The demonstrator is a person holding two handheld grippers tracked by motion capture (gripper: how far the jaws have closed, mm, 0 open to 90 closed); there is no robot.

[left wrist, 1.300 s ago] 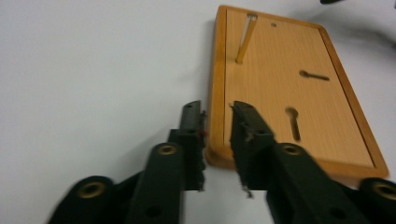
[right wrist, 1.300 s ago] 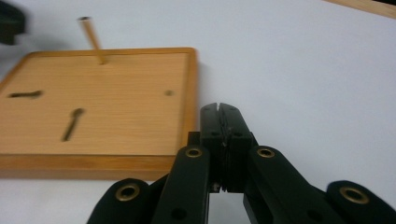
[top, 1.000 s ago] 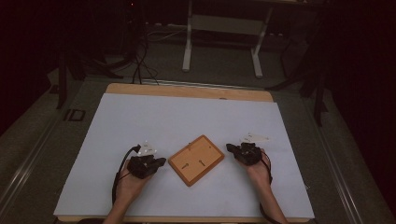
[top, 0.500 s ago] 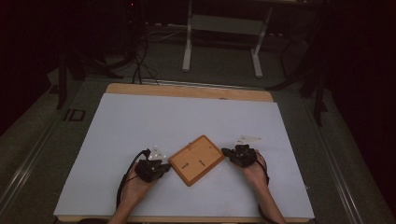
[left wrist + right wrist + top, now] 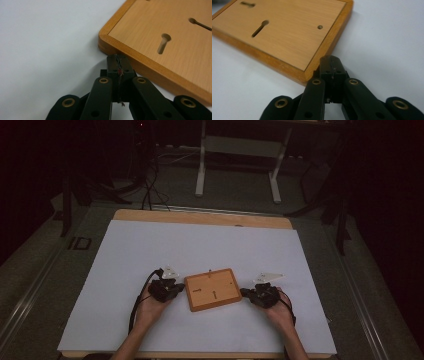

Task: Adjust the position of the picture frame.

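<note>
One wooden board [image 5: 213, 289] was seen lying flat on the white-covered worktop [image 5: 125, 255], near the middle of its front edge, with two keyhole slots and one small round hole counted in its face. Two hand-held grippers were counted. The left hand-held gripper [image 5: 118, 61] was set against the board's left rim close to a corner, its jaws pressed together on nothing. The right hand-held gripper [image 5: 331, 65] was likewise closed with nothing between its jaws, and its tip was touching the board's right rim near a corner. The step in hand was judged to be the squaring or nudging of the board between the two closed tips. The next move was judged to call for even pressure from both sides, so that the board would be slid, not spun.
</note>
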